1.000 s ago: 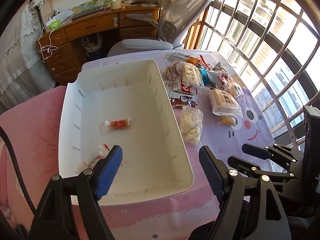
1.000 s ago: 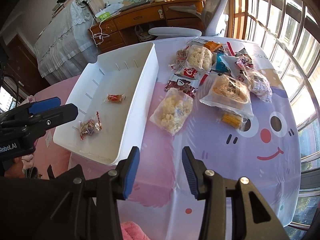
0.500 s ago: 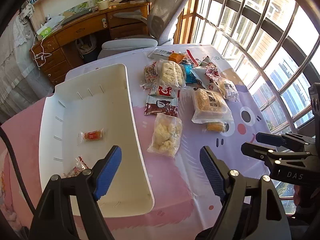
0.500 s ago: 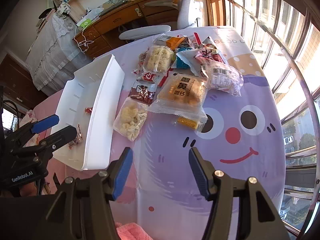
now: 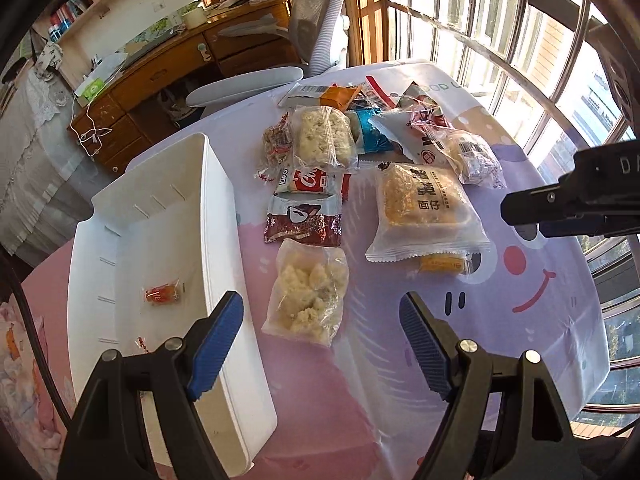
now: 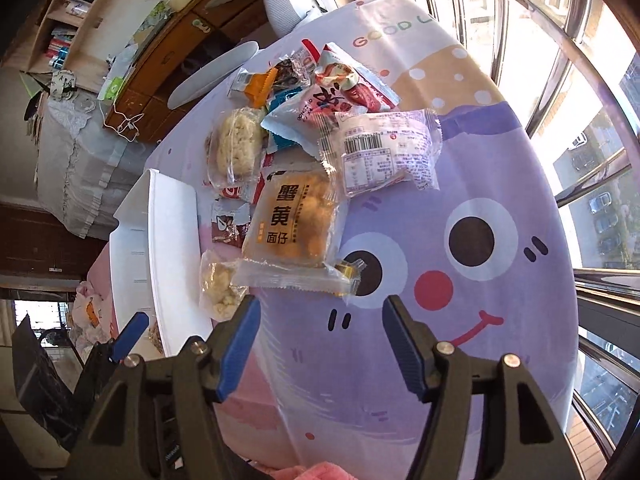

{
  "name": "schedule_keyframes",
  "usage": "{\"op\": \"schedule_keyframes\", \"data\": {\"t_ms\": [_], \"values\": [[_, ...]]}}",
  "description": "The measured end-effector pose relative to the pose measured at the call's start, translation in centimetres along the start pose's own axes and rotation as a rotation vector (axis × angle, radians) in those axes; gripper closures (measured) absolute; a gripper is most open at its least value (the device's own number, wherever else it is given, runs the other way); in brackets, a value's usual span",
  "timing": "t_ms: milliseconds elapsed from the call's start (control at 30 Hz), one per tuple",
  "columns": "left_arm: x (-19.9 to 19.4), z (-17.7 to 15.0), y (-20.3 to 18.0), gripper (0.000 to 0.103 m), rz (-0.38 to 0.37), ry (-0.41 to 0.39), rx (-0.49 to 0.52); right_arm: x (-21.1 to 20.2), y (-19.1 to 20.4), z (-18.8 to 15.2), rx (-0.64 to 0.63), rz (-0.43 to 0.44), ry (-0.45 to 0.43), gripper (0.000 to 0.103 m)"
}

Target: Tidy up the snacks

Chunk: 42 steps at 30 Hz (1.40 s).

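A sunny room with barred windows and a wooden desk surrounds the table, covered by a cartoon-face cloth. The white bin lies left, snacks heaped beside. The left gripper stands open and empty; the right gripper is opening, empty.

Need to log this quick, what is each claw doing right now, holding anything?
Left claw: open, holding nothing.
Right claw: opening, nothing between its fingers.

Bin left of snack pile on tablecloth; 1 candy inside bin.
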<state>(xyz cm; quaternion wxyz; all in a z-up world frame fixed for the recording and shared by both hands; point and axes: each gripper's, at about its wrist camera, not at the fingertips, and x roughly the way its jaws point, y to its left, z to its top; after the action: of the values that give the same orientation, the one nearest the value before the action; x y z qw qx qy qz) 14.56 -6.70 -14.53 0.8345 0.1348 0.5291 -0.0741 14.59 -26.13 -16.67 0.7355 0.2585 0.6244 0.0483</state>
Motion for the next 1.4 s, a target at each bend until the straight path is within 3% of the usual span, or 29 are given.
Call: {"op": "schedule_keyframes", "data": {"t_ms": [333,567,833,1100,1400], "values": [[3.6,-0.4,-2.1,0.024,0.125,0.009,0.034,3.5,0.8,4.3,-0.03,0.065,0.056,0.027],[5.8,-0.3,-3.0,0.024,0.179,0.061,0.068,6.5,1.6,6.5,-0.028,0.025,0.165,0.015],[8.1,0.1,-3.4,0.024,0.231,0.108,0.083,9.9,3.8,7.0,-0.075,-0.034,0.262,0.009],[9.8,0.4,-3.0,0.024,0.235,0.156,0.077,12.3,5.7,7.2,-0.103,-0.079,0.291,0.009],[10.0,0.7,-2.6,0.023,0.209,0.144,0.058,14.3,7.6,7.1,-0.118,-0.154,0.298,0.008]]}}
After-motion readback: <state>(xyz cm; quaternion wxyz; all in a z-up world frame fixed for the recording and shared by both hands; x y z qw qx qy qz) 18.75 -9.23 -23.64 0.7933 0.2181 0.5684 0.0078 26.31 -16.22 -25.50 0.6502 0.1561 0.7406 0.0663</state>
